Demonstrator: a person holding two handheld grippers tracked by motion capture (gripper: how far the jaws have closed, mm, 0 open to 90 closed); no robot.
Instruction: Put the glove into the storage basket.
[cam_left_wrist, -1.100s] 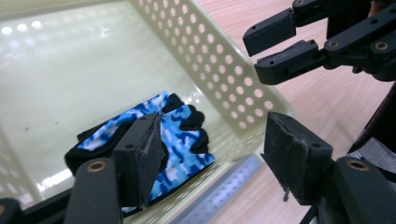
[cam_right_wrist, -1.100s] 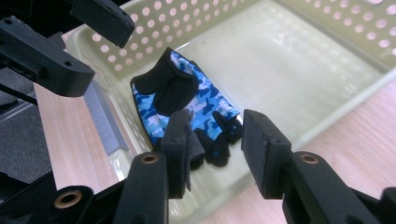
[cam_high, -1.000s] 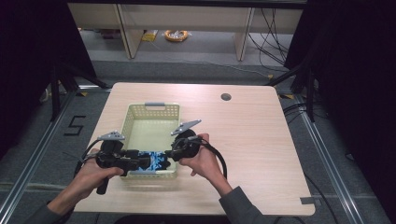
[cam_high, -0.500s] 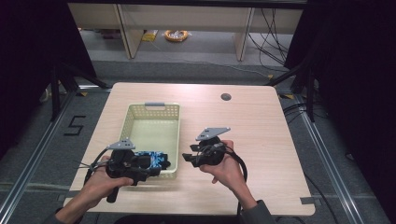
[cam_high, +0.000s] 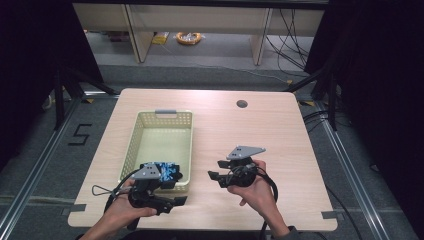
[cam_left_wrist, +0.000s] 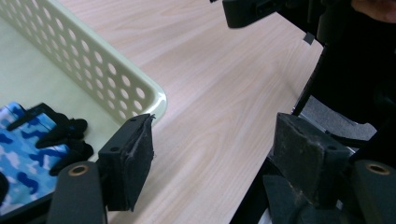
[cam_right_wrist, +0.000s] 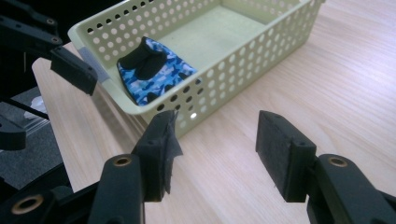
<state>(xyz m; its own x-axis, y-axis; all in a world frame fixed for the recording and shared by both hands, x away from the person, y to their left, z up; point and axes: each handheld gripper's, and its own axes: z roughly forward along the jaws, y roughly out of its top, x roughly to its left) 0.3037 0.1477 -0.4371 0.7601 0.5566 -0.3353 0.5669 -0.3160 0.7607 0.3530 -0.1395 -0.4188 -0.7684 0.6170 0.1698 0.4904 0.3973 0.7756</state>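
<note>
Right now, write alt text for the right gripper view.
A blue camouflage glove with black parts lies in the near end of a pale yellow perforated basket on a wooden table. The right gripper is open and empty in front; the left gripper's finger shows at left.

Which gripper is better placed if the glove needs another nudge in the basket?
Left, probably. The left gripper sits at the basket's near end, right beside the glove, jaws open and empty. The right gripper is out over bare table, apart from the basket, also open and empty.
</note>
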